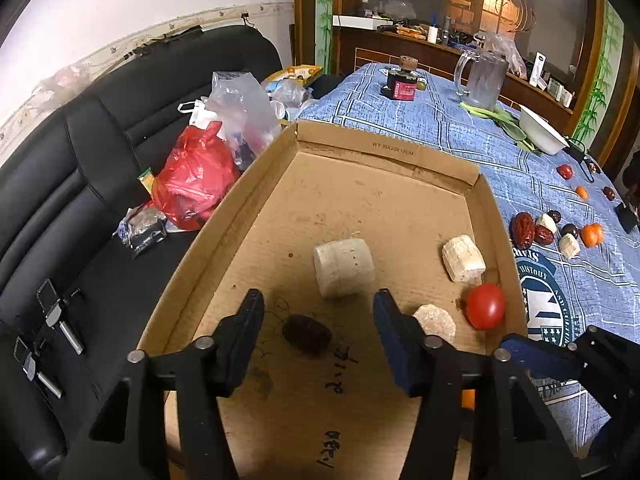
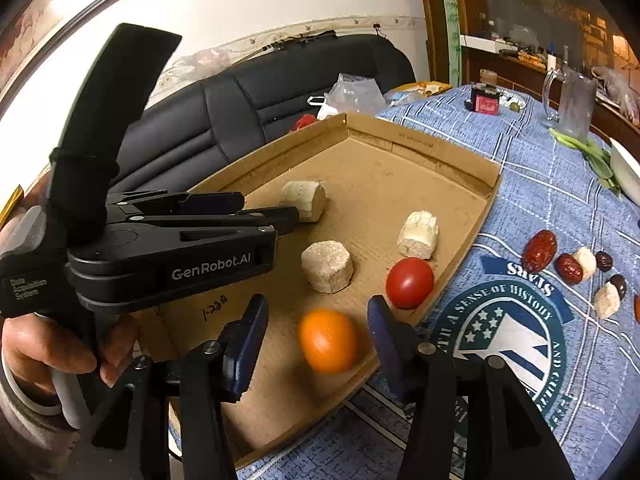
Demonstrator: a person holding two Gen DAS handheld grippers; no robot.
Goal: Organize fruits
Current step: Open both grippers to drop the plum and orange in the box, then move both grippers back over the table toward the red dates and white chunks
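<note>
Both claws stand apart and empty over the cardboard tray [image 1: 494, 216], the left claw [image 1: 318, 322] above a dark date [image 1: 307, 334], the right claw [image 2: 318, 330] around a loose orange fruit [image 2: 329, 340], apparently just dropped there to collect fruit.

This is a lived-in home, a dining or sitting room. Beyond the jaws stands a table [image 1: 420, 128] under a blue checked cloth, with a glass jug [image 1: 482, 76] and a white bowl [image 1: 542, 132] at its far end. Left of the jaws a black leather sofa [image 1: 80, 168] carries plastic shopping bags [image 1: 192, 176]. Behind the table a wood-framed glass cabinet [image 1: 460, 12] with a cluttered ledge and bamboo-painted trim fills the wall, next to a white wall with a flowered paper border [image 2: 320, 26].
</note>
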